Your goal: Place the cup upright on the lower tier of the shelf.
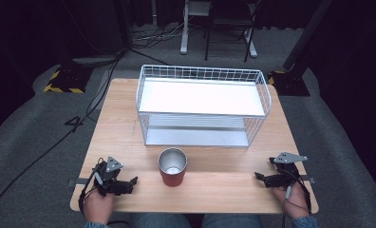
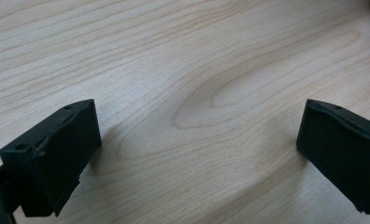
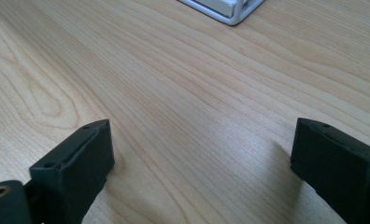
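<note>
A red cup (image 1: 172, 167) stands upright on the table (image 1: 224, 190), just in front of the wire rack (image 1: 202, 105). The left gripper (image 1: 129, 183) rests left of the cup, the right gripper (image 1: 262, 178) right of it; both have jaws spread wide, holding nothing.

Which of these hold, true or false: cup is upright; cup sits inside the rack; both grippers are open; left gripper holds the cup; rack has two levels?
1. The red cup stands upright. True.
2. The cup sits inside the white wire rack. False: it stands on the table, in front of the rack.
3. Both grippers have their jaws apart. True: left gripper and right gripper are open over bare wood.
4. The left gripper holds the cup. False: it holds nothing.
5. The rack has two levels. True.
</note>
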